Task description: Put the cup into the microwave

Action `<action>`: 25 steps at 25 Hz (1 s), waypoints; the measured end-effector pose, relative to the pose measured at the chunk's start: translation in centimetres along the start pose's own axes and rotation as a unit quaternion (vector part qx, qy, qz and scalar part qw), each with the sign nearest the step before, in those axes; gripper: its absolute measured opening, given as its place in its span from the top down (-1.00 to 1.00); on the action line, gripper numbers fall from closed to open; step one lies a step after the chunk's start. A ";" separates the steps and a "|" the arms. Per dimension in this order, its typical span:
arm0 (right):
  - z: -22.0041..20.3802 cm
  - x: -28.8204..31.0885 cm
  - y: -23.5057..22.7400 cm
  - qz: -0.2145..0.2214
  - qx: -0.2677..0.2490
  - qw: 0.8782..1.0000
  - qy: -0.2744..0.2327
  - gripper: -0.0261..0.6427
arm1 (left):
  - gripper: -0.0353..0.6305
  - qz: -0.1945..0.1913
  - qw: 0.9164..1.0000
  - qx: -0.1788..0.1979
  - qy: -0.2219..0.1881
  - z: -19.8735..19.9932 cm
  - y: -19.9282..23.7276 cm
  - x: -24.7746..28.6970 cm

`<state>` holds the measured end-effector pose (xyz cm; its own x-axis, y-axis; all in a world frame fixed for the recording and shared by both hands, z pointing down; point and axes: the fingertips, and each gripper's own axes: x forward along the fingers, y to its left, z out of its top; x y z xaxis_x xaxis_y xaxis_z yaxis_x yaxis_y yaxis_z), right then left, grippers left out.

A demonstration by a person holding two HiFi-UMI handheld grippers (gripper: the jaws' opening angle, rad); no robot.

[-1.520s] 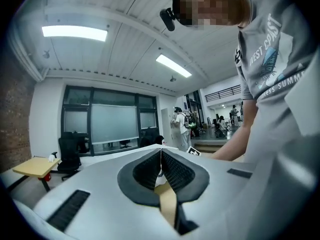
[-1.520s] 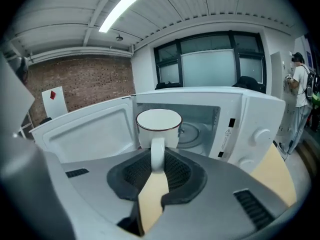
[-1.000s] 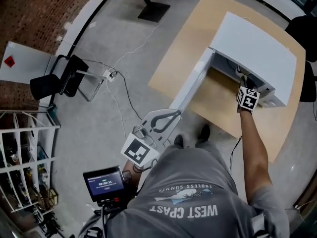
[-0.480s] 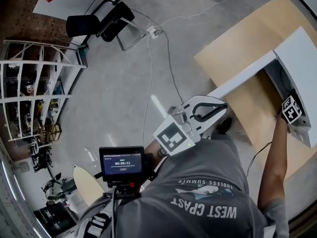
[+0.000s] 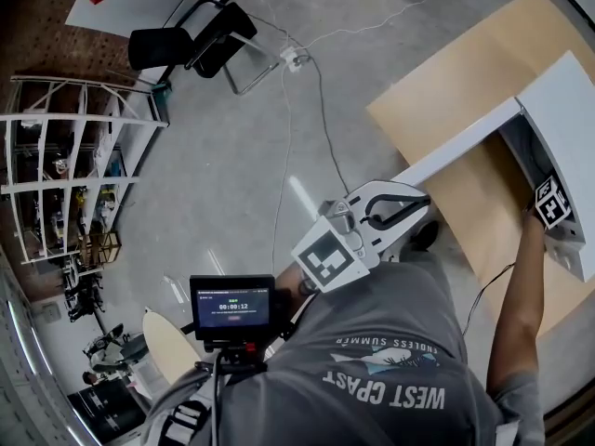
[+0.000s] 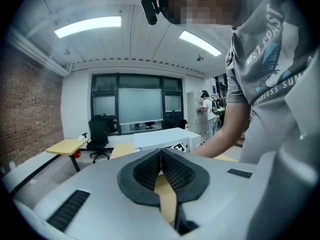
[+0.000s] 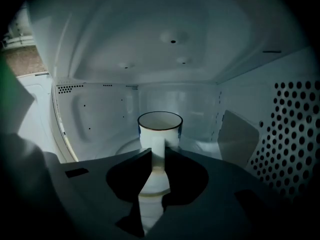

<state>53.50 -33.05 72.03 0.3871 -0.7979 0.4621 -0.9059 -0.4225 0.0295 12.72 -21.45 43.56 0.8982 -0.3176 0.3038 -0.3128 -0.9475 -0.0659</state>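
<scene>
A white cup [image 7: 160,129] with a dark rim stands upright on the turntable inside the white microwave [image 7: 100,109]. In the right gripper view my right gripper [image 7: 159,154] is just short of the cup, jaws a little apart, and the cup shows through the gap untouched. In the head view only that gripper's marker cube [image 5: 552,203] shows at the mouth of the microwave [image 5: 567,91], whose door [image 5: 465,147] hangs open. My left gripper [image 5: 423,198] is held near the person's body, away from the microwave, shut on nothing; its pads meet at the tip [image 6: 160,151].
The microwave sits on a wooden table [image 5: 465,72]. Its perforated side wall [image 7: 295,134] is close on the right of my right gripper. A white rack [image 5: 65,165], black chairs [image 5: 186,40] and floor cables [image 5: 307,91] lie to the left on the grey floor.
The head view has swung left, so the microwave now sits at the right edge. My right gripper stays at the microwave mouth. The left gripper stays shut.
</scene>
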 end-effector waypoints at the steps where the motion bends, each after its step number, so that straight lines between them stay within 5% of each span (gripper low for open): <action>1: 0.0 0.0 0.2 0.004 0.001 1.000 -0.001 0.72 | 0.83 -0.002 1.000 0.001 0.000 0.0 -0.1 0.1; 7: 0.2 -0.9 1.2 0.028 0.007 1.000 -0.002 0.50 | 0.83 -0.018 1.000 0.004 -0.005 0.4 -0.2 -0.1; 15: -1.9 -3.2 0.7 0.040 0.018 0.999 0.003 0.48 | 0.83 -0.043 0.999 0.015 -0.019 0.3 -0.7 -0.6; 21: -1.5 -10.1 2.9 0.052 0.010 0.999 -0.007 0.48 | 0.83 -0.105 0.993 0.033 -0.051 0.2 -1.5 -2.4; 25: 0.5 -16.9 3.9 0.046 0.014 0.998 -0.035 0.48 | 0.83 -0.157 0.981 0.078 -0.079 0.9 -1.7 -5.3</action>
<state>43.52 -21.46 63.92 0.3153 -0.8615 0.3979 -0.9331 -0.3580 -0.0356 8.78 -18.22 41.19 0.9831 0.0014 0.1829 0.0276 -0.9896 -0.1409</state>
